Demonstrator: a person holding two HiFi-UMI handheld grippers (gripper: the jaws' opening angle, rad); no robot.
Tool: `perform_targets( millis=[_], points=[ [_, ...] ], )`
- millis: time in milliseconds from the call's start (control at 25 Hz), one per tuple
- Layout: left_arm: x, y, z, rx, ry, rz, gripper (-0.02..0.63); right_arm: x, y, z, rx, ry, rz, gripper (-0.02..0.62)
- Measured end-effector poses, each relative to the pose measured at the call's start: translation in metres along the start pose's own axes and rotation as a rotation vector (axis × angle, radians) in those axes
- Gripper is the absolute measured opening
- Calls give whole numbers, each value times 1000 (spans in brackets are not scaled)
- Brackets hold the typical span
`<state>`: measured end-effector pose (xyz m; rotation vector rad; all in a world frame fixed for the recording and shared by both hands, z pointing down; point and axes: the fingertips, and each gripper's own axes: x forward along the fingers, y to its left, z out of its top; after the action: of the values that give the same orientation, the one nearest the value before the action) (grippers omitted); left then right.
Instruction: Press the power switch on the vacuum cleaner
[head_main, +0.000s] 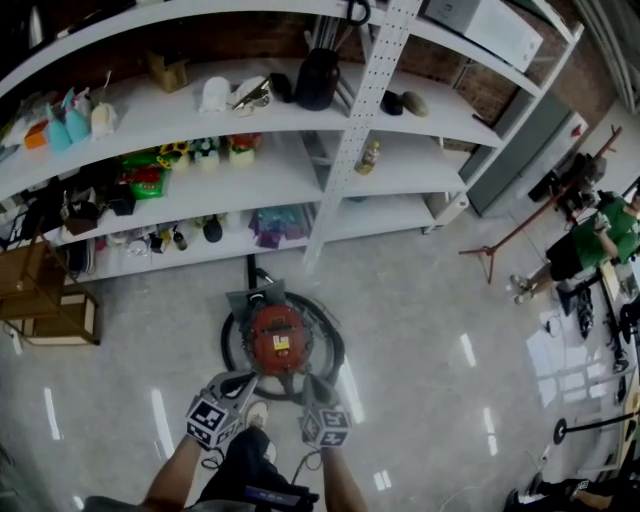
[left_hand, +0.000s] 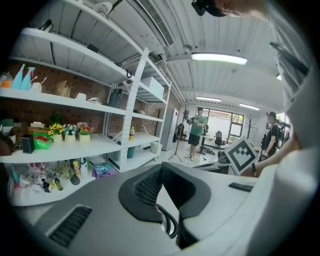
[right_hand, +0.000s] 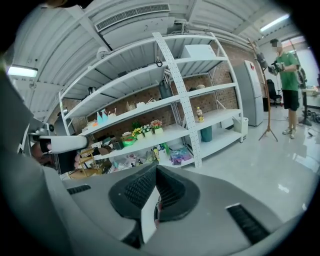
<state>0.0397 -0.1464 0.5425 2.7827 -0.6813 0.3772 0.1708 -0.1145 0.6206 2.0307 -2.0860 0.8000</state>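
A round red vacuum cleaner stands on the glossy floor in front of the shelves, ringed by its black hose. In the head view my left gripper hangs at the cleaner's near left edge and my right gripper at its near right edge, both pointing at it from above. Seen along its own jaws, the left gripper has its black pads meeting at the tips, with nothing held; a black loop of hose shows through the slit below. The right gripper is shut the same way, a sliver of red behind it.
White shelving full of bottles, flowers and small goods runs along the back. Cardboard boxes and a wooden crate stand at the left. At the far right are a tripod and a person in green.
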Motion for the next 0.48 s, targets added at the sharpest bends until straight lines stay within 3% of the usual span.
perform_targets(
  millis=[480],
  points=[
    [-37, -11, 42, 40, -65, 40, 6, -60, 26, 55, -57, -77, 1, 12]
  ],
)
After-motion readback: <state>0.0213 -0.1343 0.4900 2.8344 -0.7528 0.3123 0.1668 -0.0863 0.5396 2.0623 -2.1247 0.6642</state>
